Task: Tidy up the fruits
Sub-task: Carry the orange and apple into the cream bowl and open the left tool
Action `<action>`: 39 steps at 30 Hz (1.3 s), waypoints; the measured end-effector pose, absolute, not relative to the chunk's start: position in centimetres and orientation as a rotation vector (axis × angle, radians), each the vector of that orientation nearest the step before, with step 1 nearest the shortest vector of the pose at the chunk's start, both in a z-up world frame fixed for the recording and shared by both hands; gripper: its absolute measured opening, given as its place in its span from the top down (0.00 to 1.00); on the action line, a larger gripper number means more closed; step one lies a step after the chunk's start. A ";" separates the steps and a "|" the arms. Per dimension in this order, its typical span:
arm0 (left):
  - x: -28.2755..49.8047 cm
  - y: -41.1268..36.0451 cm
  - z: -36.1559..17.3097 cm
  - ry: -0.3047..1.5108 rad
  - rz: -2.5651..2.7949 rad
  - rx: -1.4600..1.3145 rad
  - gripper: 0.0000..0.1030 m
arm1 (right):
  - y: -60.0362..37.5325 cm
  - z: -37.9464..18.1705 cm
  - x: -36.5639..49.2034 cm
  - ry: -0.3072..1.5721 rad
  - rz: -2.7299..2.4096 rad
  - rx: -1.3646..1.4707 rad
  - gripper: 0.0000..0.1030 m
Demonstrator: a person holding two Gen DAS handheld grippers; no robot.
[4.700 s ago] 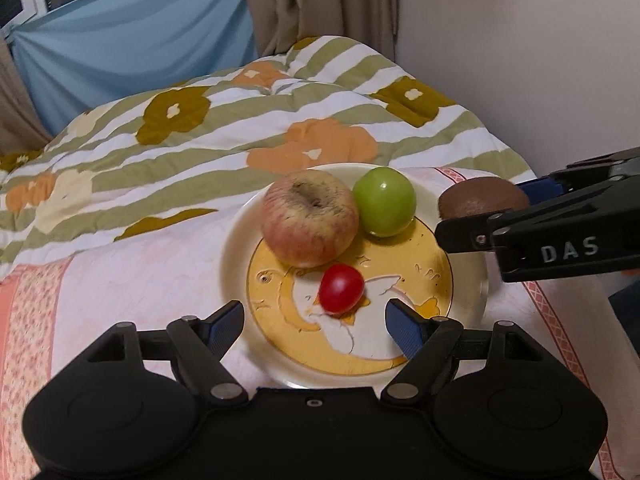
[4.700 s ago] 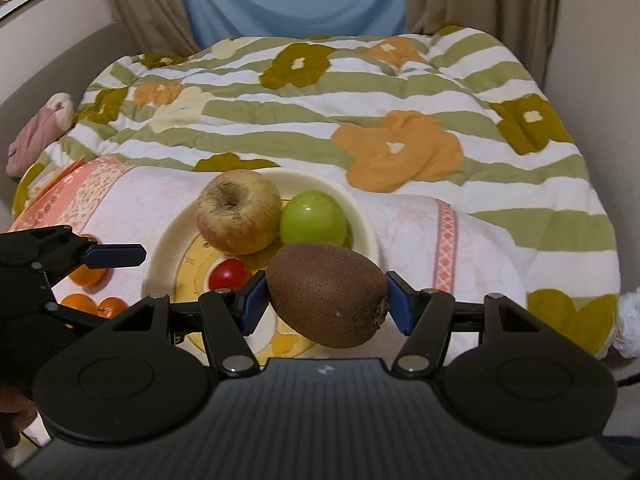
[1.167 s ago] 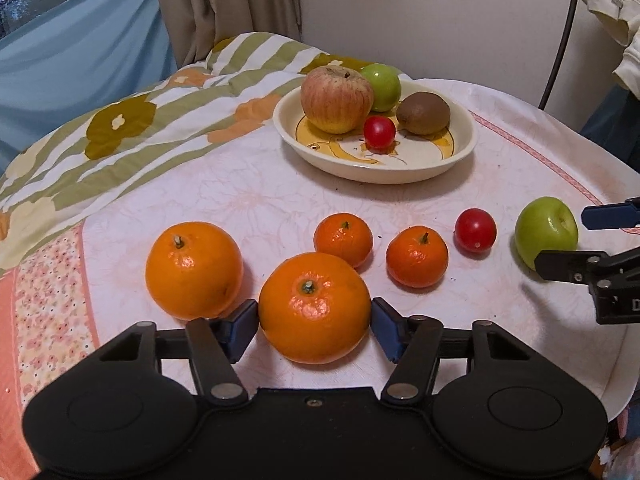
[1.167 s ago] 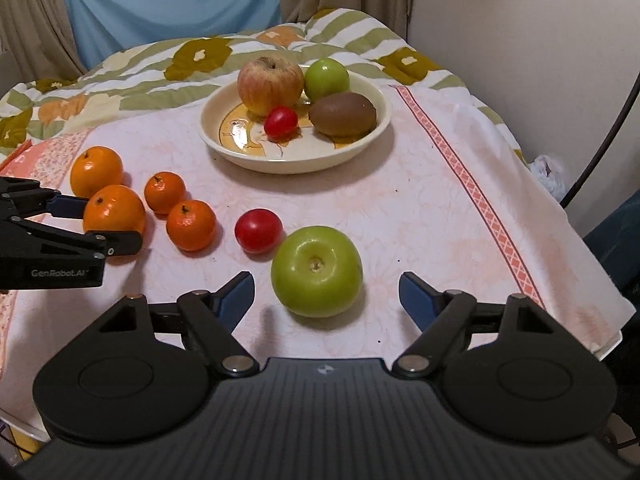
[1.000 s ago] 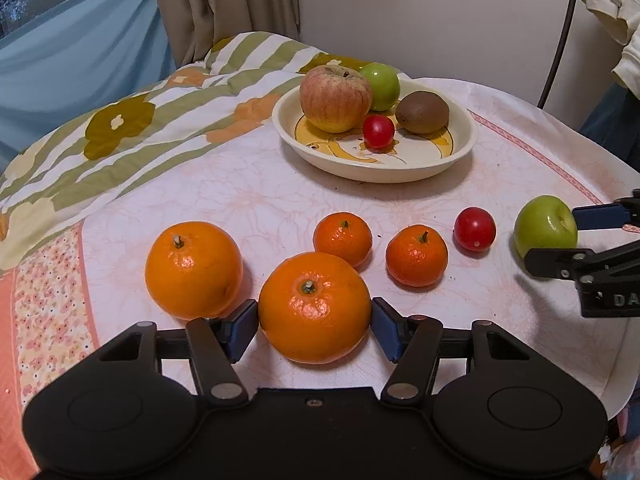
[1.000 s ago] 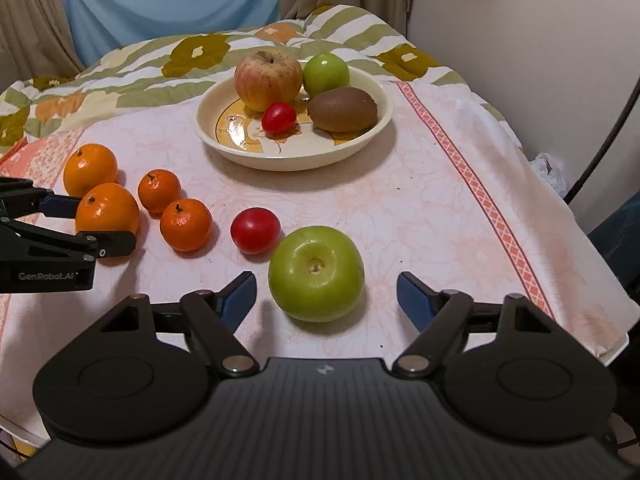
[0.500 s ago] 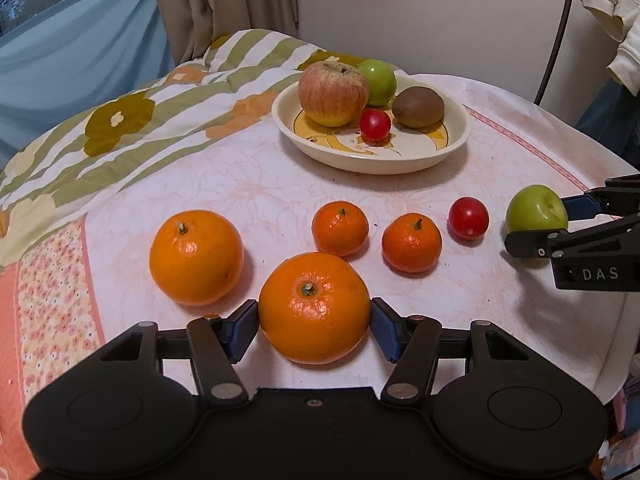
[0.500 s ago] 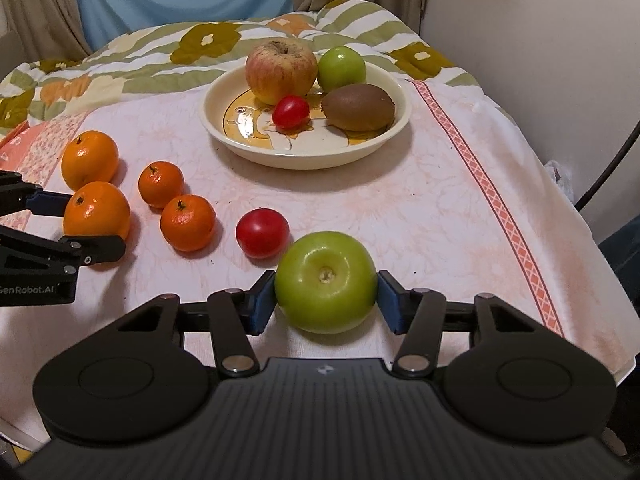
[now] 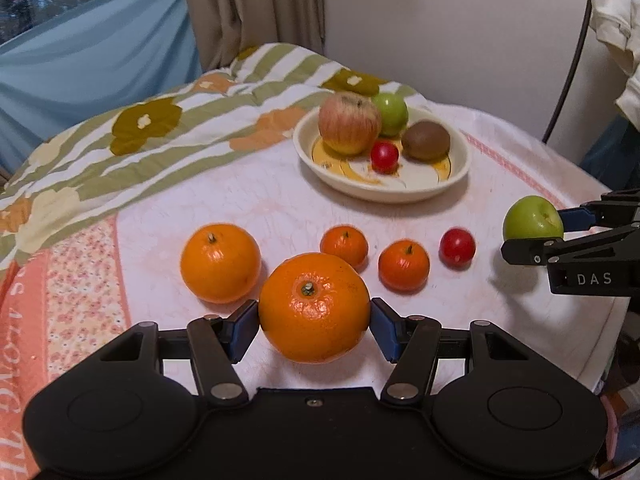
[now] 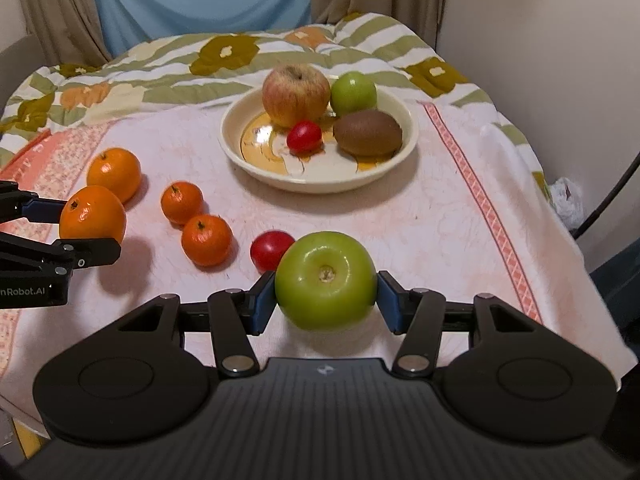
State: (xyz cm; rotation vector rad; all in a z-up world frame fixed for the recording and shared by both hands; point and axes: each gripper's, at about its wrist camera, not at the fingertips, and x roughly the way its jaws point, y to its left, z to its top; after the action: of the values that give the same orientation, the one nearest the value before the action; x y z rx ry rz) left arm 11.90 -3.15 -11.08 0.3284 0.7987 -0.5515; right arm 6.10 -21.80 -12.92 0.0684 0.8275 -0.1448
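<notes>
A: Two grippers are loaded. Largest item first: the table point(image 10: 460, 216), under a pink cloth point(image 9: 248, 216) with a striped floral quilt point(image 9: 168, 136) at its far side.

B: Landmark?

A: The cream plate point(image 10: 408, 140), on the cloth. It holds a red-yellow apple point(image 10: 295, 94), a kiwi point(image 10: 367, 132), a small green apple point(image 10: 353, 94) and one tomato point(image 10: 304, 135).

B: Left gripper?

A: The left gripper point(image 9: 314, 326) is clamped on a big orange point(image 9: 314, 306), both blue pads point(image 9: 242, 330) against its sides. It sits nearer the camera than the plate and to its left.

B: Right gripper?

A: The right gripper point(image 10: 326, 300) grips a green apple point(image 10: 325, 280), pads pressed on either side, stem end facing up. It is nearer than the plate.

B: Loose fruit?

A: All on the cloth, nearer than the plate: a second orange point(image 9: 220, 268) farthest left, two mandarins point(image 9: 404, 265) nearer the centre, a second tomato point(image 9: 457, 247) closest to the green apple.
</notes>
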 end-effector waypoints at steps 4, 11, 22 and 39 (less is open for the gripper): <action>11.3 -3.5 -9.3 0.791 -0.523 0.309 0.38 | -22.2 -11.4 5.7 0.808 -0.118 0.060 0.34; 10.5 -4.9 -6.2 0.777 -0.471 0.257 0.38 | -23.6 -8.8 5.5 0.775 -0.053 0.049 0.34; 11.8 -8.8 -2.6 0.706 -0.403 0.194 0.38 | -27.3 -5.0 8.2 0.695 0.042 -0.007 0.34; 20.1 -14.6 -6.5 0.762 -0.342 0.174 0.38 | -31.5 -6.9 16.4 0.726 0.183 -0.066 0.34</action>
State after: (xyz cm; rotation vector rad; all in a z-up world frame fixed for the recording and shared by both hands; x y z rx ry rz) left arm 20.08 -14.57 -6.48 0.1744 0.7617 -0.3425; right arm 16.36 -31.51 -6.92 -0.0662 0.7256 0.1827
